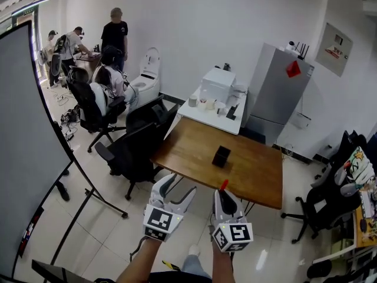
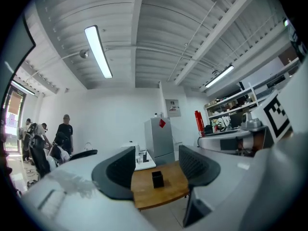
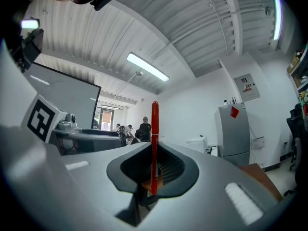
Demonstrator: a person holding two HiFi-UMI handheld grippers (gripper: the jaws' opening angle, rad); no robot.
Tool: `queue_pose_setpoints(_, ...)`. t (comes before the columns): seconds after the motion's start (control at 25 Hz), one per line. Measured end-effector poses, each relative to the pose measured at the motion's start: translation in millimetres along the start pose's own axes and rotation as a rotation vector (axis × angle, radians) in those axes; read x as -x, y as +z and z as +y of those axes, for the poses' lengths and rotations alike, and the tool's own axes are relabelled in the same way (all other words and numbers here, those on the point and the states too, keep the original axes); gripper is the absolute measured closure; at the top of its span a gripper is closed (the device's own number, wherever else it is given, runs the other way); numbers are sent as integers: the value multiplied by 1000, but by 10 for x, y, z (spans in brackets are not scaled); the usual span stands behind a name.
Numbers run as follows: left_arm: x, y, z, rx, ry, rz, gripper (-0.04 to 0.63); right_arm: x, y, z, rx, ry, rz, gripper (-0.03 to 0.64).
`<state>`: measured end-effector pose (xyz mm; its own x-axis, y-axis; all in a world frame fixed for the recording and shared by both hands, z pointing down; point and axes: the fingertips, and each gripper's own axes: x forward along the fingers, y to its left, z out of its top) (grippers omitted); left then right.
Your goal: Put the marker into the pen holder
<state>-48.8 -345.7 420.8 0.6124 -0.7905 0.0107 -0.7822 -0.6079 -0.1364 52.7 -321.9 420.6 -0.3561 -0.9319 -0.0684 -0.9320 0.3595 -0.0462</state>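
Observation:
The black pen holder [image 1: 221,156] stands near the middle of a wooden table [image 1: 259,175], ahead of both grippers. My right gripper [image 1: 224,193] is shut on a red marker [image 1: 223,185], which stands upright between the jaws in the right gripper view [image 3: 154,143]. My left gripper [image 1: 175,191] hangs open and empty beside it, over the floor short of the table's near edge. In the left gripper view the pen holder [image 2: 157,178] shows far off between the open jaws, and the marker [image 2: 198,123] shows at the right.
Black office chairs [image 1: 141,140] crowd the table's left side, with another chair [image 1: 327,199] at the right. Beyond are a white table with a printer [image 1: 218,84] and a grey fridge [image 1: 277,93]. A large dark board [image 1: 23,158] stands at the left. People [image 1: 115,37] are at the back left.

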Motion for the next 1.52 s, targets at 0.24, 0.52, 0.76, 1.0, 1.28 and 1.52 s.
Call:
queue_pose_setpoints(0.24, -792, 109, 25, -9, 17, 1, 310, -567, 309, -688, 1, 28, -47, 581)
queue_pose_setpoints(0.52, -1581, 233, 70, -36, 56, 3, 310, -964, 308, -1287, -19, 75, -43, 581)
queue_pose_setpoints(0.76, -2008, 191, -20, -23, 84, 12, 311, -1091, 262, -1988, -63, 35, -55, 581)
queue_pose_setpoints(1.0, -2251, 5, 90, -22, 91, 73, 311, -1305, 11, -2265, -113, 25, -8, 581)
queue_pose_setpoints(1.28, -2704, -192, 330, 9, 75, 91, 310, -1740, -137, -2452, -100, 25, 29, 581)
queue_pose_setpoints(1.52, -3298, -133, 728, 22, 34, 47, 310, -2300, -30, -2671, -54, -4, 26, 581)
